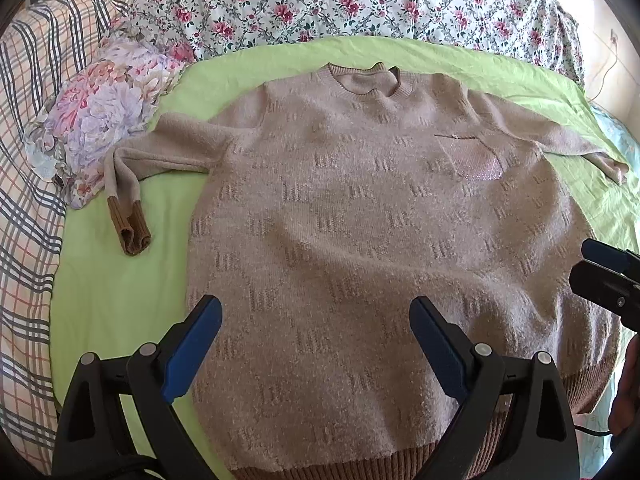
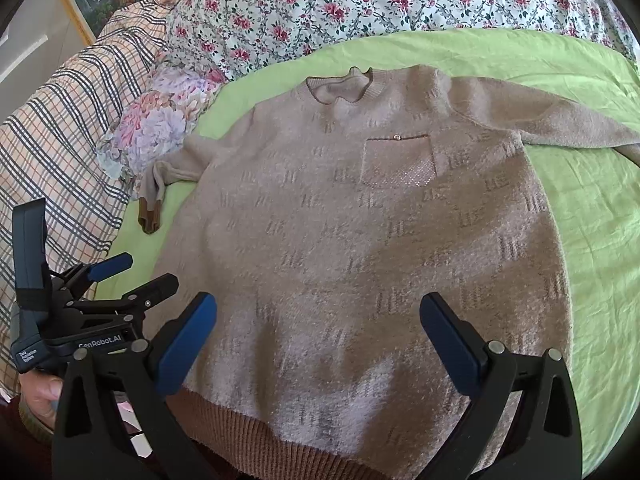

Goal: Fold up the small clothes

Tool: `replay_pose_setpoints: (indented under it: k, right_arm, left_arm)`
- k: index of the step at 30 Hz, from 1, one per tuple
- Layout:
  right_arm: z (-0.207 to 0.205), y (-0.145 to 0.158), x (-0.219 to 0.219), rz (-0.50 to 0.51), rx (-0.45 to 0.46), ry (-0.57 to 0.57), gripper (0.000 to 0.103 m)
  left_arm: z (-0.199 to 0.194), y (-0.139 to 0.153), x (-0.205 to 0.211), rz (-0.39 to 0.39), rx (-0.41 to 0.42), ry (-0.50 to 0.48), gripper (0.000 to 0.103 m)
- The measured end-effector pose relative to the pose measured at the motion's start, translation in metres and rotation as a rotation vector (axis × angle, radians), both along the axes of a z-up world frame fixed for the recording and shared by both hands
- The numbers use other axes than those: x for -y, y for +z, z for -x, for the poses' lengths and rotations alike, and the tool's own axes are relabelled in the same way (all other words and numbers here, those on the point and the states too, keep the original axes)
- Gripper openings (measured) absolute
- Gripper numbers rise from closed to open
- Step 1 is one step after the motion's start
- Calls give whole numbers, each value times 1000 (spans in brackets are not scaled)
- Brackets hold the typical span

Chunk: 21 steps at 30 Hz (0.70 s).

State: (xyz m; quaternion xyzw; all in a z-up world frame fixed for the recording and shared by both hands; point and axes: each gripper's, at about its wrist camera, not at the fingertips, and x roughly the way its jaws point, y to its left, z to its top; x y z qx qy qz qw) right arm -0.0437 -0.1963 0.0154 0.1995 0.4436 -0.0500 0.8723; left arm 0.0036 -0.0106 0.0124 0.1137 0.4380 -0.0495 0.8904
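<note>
Black frames on the left gripper [image 1: 316, 320] and right gripper [image 2: 318, 318], blue finger pads [image 2: 184, 344], silver rivets, white "GenRobot.AI" lettering, a bare thumb [image 2: 48, 392].

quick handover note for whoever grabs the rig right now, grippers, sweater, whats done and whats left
Left hand-held gripper: open, holding nothing, over the sweater's lower left part.
Right hand-held gripper: open, holding nothing, over the sweater's lower middle.
Sweater: lies face up and spread flat on the green sheet, collar at the far side, hem nearest the grippers. Left sleeve is bent, its brown cuff pointing back toward the hem; right sleeve stretches out to the side.
Done: sweater laid out.
Left: all folds; neither sleeve is folded in yet.
</note>
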Motion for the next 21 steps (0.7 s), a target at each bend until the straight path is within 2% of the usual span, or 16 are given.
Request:
replay_pose_setpoints:
  k: [11, 16, 20, 21]
  right_arm:
    - [-2, -1, 9, -17, -4, -10, 101]
    - [-1, -1, 19, -30, 16, -8, 97]
    - [5, 4, 36, -26, 51, -48, 90]
    - [5, 4, 43, -43, 36, -68, 89]
  left_arm:
    - [-9, -7, 2, 46, -56, -9, 95]
    - [-18, -7, 4, 74, -72, -6, 95]
    - [-27, -5, 5, 92, -71, -7, 95]
    - [-31, -5, 6, 90, -73, -6, 95]
